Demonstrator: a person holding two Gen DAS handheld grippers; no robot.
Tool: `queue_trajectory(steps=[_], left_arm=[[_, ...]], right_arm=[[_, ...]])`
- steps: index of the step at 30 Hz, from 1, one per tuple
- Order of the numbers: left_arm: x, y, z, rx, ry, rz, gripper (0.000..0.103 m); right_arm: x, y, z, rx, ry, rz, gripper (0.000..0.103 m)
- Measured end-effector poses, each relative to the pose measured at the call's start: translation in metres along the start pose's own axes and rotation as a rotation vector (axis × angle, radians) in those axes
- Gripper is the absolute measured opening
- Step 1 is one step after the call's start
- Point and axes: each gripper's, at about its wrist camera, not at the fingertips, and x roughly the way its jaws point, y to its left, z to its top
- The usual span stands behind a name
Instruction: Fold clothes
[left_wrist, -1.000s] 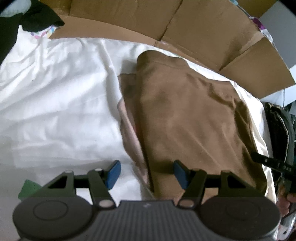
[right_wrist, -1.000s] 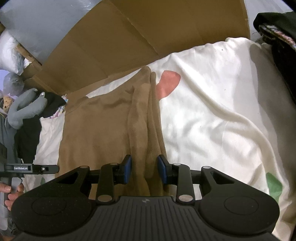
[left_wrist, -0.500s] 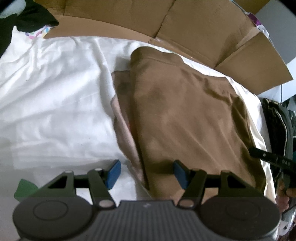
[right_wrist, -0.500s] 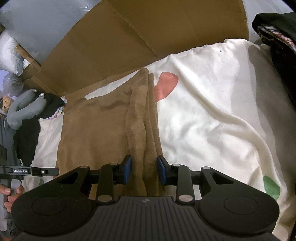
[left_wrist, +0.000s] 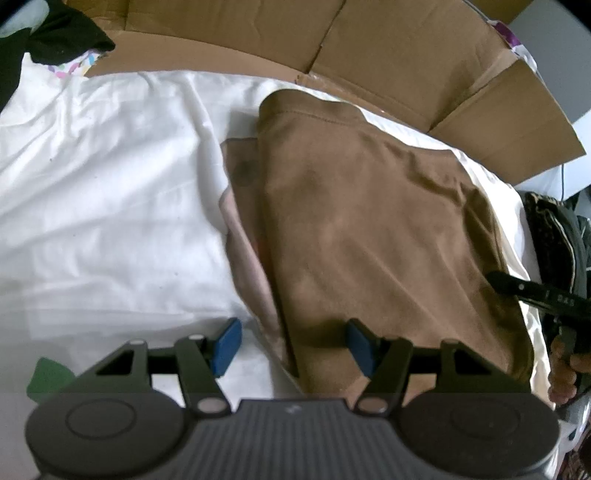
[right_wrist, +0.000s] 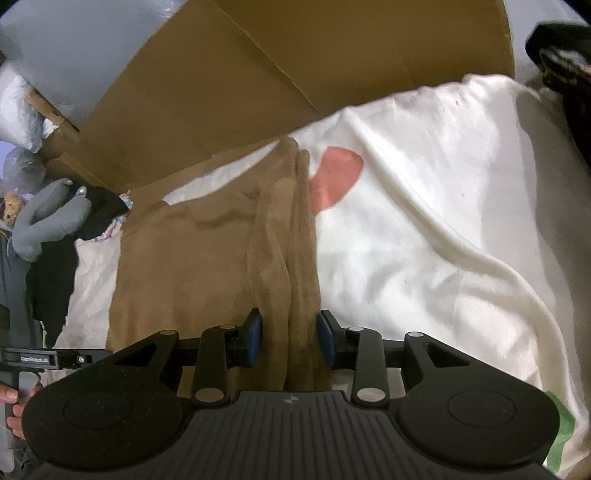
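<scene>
Brown garment (left_wrist: 369, 236) is laid folded on a white sheet (left_wrist: 110, 206), its long folded edges stacked along its left side in the left wrist view. Flattened cardboard (left_wrist: 406, 48) is propped along the far edge of the sheet.

Left gripper (left_wrist: 291, 345): jaws are held wide apart over the garment's near left edge; the cloth lies between and below the blue pads, which are not seen pressing on it.

Right gripper (right_wrist: 290, 338): jaws are set narrower, straddling the bunched folds at the garment's right edge. Whether the pads are pinching the cloth cannot be told.

A pink patch (right_wrist: 334, 179) is seen on the sheet just right of the folds. Dark clothes (right_wrist: 55, 266) are piled at far left.
</scene>
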Motion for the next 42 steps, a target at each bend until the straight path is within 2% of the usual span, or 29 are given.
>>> queue_trajectory(steps=[7, 15, 19, 27, 31, 34, 42], left_arm=[[0.000, 0.002, 0.001, 0.006, 0.002, -0.001, 0.066], [0.001, 0.003, 0.001, 0.014, 0.004, 0.000, 0.066], [0.002, 0.003, 0.001, 0.014, 0.005, 0.000, 0.066], [0.001, 0.003, 0.000, 0.018, 0.008, -0.001, 0.066], [0.001, 0.003, 0.001, 0.009, 0.011, -0.003, 0.066], [0.000, 0.002, 0.001, 0.013, 0.010, -0.004, 0.066], [-0.002, 0.000, 0.002, 0.024, 0.011, -0.016, 0.066]], right_arm=[[-0.010, 0.007, -0.002, -0.041, -0.009, -0.031, 0.034], [-0.019, 0.013, -0.011, -0.068, 0.002, -0.027, 0.034], [-0.012, 0.007, -0.010, -0.038, 0.019, -0.025, 0.034], [0.003, -0.019, 0.005, 0.116, 0.017, 0.080, 0.035], [0.008, -0.024, 0.011, 0.174, 0.035, 0.138, 0.018], [0.009, -0.025, 0.013, 0.195, 0.036, 0.142, 0.007], [-0.003, -0.021, 0.012, 0.164, 0.020, 0.100, 0.004]])
